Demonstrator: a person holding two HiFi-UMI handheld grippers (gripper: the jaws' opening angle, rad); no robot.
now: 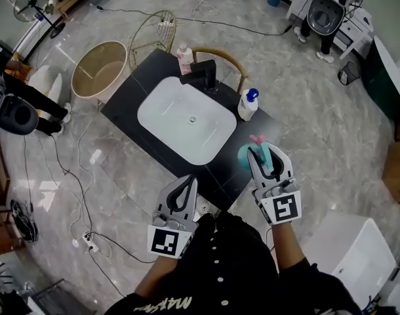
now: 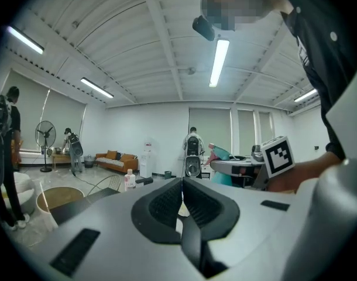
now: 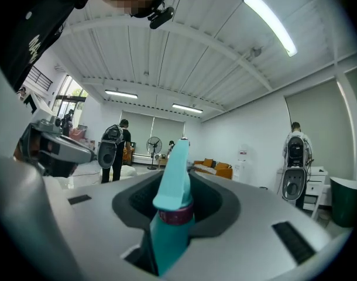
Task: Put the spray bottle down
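Gripping a teal plastic spray bottle [image 3: 170, 239] at its neck, by the dark-red collar, the right gripper [image 1: 261, 156] has its jaws half closed, with the pads pinching the bottle from both sides. The nozzle head stands up between the jaws, so the bottle is carried upright, probably so that it can land on its base. In the head view it hangs over the near right corner of the black table [image 1: 131, 100], beside the white oval sink basin [image 1: 187, 120]. I cannot tell whether its base touches the surface yet. That corner looks a sensible landing spot. It is bare, and it lies apart from the white bottle with the blue pump cap [image 1: 248, 104] and from the black faucet [image 1: 203, 76]. A pink bottle [image 1: 185, 58] stands further off, behind the faucet. The left gripper [image 2: 181, 201] has its jaws pressed together on nothing and is held low at the near edge of the table, out of the other gripper's path. It seems to have no part in this step. My reading is that the bottle only needs lowering and releasing.
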